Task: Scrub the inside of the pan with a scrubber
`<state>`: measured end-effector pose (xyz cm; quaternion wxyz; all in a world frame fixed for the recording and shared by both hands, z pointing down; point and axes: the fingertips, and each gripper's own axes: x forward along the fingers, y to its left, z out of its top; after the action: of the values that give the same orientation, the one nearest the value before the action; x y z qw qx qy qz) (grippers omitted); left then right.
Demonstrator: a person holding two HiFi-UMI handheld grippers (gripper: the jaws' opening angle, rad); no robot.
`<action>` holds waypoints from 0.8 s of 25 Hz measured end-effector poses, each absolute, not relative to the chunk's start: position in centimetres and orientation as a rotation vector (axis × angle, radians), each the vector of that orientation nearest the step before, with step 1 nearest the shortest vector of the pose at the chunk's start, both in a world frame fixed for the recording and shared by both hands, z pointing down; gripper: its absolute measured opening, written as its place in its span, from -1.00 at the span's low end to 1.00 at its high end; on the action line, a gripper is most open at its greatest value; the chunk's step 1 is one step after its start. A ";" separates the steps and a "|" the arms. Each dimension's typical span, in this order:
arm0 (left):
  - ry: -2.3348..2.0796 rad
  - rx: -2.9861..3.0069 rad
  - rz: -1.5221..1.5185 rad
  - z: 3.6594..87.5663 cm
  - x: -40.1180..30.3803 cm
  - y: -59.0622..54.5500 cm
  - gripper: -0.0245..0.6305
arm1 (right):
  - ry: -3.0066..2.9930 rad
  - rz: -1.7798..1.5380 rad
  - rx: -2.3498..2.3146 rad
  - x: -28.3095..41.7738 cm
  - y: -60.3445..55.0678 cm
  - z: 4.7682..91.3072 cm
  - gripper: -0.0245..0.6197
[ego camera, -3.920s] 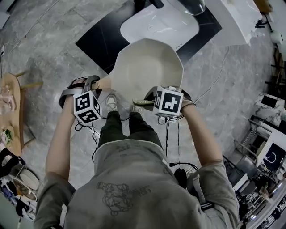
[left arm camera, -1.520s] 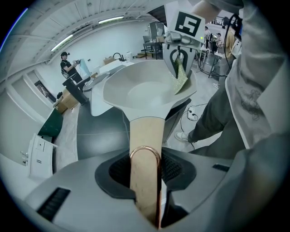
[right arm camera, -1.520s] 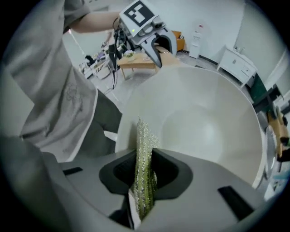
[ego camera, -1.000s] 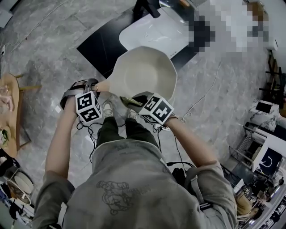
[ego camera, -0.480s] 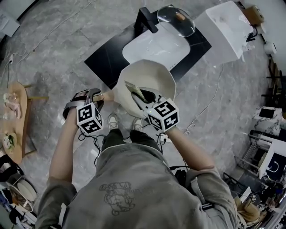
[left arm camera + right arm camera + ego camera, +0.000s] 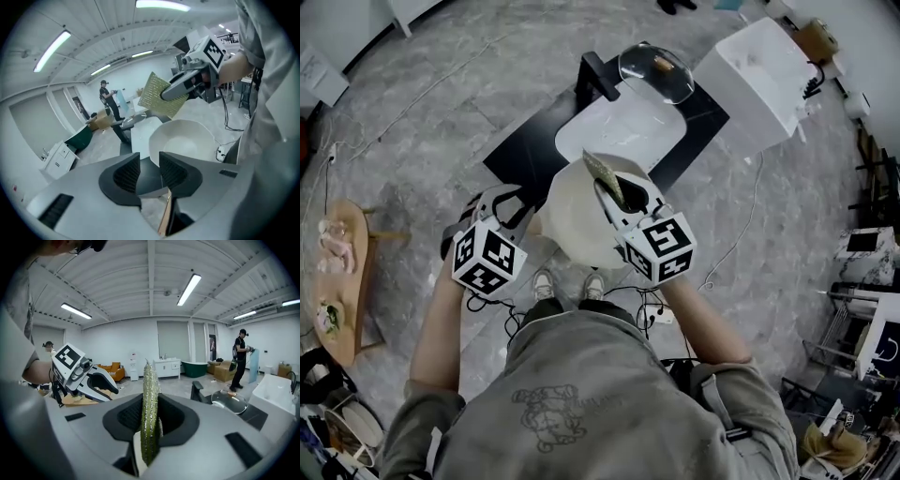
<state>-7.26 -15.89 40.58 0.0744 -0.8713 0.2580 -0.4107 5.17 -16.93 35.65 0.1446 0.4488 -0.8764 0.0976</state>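
Now higher: pan (image 6: 577, 220), scrubber (image 6: 606, 174)

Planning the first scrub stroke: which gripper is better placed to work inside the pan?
Right. The right gripper is clamped on the scrubber, which hangs just above the pan. The left gripper, whose jaws have just been closing on the wooden handle, holds the pan up.

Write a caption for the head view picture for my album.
A person holds up a white pan while the right gripper holds a green scrubber over it.
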 end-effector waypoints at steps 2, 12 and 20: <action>0.827 -2.636 -1.138 38.6 -6.5 -16.5 -0.59 | -2.523 0.223 1.330 5.7 -17.2 33.6 -0.67; 0.975 -2.608 -0.702 27.9 -3.1 -17.8 -0.78 | -2.573 0.014 1.574 8.5 -16.3 24.1 -0.67; 1.045 -2.550 -0.465 23.2 -1.3 -17.4 -0.82 | -2.577 -0.111 1.704 11.6 -13.6 20.0 -0.67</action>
<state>-1.33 -17.39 23.20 0.1725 -0.8988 0.3683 -0.1639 11.56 -13.65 20.02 0.0254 0.5510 -0.8334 -0.0359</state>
